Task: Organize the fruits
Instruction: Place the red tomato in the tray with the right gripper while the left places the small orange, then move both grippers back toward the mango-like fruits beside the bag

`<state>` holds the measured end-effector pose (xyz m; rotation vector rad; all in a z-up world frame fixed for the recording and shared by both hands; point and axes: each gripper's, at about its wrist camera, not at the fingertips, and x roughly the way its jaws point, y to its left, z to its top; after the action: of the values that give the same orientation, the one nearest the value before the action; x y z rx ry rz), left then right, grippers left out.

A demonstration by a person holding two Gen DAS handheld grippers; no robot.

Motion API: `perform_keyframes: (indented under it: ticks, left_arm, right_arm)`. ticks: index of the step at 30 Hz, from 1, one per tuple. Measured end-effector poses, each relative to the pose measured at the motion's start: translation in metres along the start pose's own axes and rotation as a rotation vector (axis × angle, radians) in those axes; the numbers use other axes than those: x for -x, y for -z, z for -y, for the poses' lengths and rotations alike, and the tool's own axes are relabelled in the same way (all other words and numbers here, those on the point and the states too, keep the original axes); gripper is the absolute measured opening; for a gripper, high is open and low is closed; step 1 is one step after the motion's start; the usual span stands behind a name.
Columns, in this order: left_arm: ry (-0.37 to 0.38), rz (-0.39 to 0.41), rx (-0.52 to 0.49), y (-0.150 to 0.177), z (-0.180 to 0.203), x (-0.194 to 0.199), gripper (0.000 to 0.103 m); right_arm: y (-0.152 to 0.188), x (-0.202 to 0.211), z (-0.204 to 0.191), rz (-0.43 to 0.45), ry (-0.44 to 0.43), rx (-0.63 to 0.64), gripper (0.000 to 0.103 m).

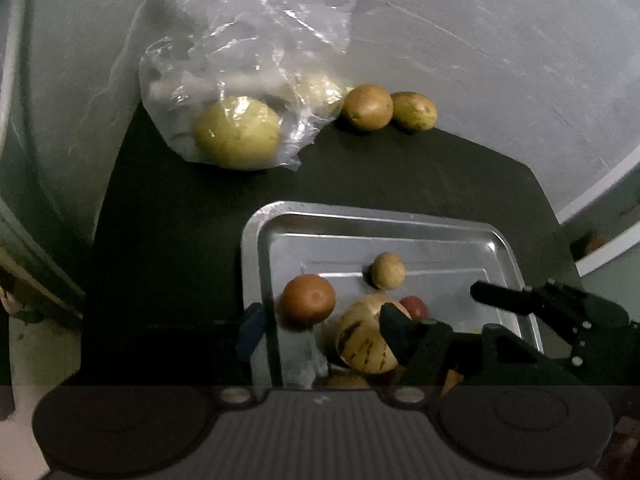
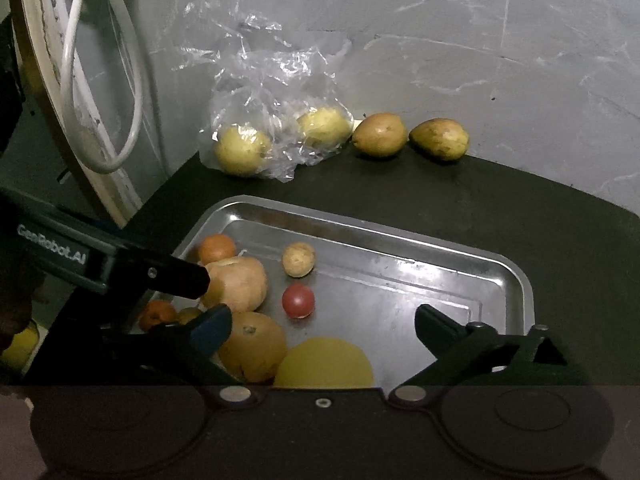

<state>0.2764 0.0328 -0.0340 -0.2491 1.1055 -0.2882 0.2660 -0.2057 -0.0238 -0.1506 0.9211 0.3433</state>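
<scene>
We saw both grippers released, nothing held: right gripper (image 2: 320,332) w/ jaws wide over tray (image 2: 516,280), left gripper (image 2: 208,300) beside it. Bagged fruit (image 2: 242,150) at bench rear: firm, round, bag film (image 2: 276,72) slippery, so we'd grip across fruit's middle

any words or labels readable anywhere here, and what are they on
"GeoRobot.AI" in pale letters on the black body of the left gripper, seen in the right wrist view.
No other text shows: nothing readable on the metal tray, the fruits, the plastic bag or the wall.
</scene>
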Motion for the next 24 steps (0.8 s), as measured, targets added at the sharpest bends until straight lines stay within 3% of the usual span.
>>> perform_keyframes:
  ticks: [8,14,24]
  left_arm:
    - [0.0,0.004,-0.05,0.009,0.01,0.011,0.099]
    - [0.005,0.003,-0.058,0.014,0.011,0.015,0.102]
    - [0.057,-0.03,-0.184,0.033,0.015,0.027,0.102]
  right_arm:
    - [0.015,0.012,-0.011,-0.018,-0.037,0.063,0.102]
    - [0.026,0.018,-0.017,-0.04,-0.024,0.111,0.102]
    - [0.046,0.021,0.001,-0.097,0.048,0.026,0.102]
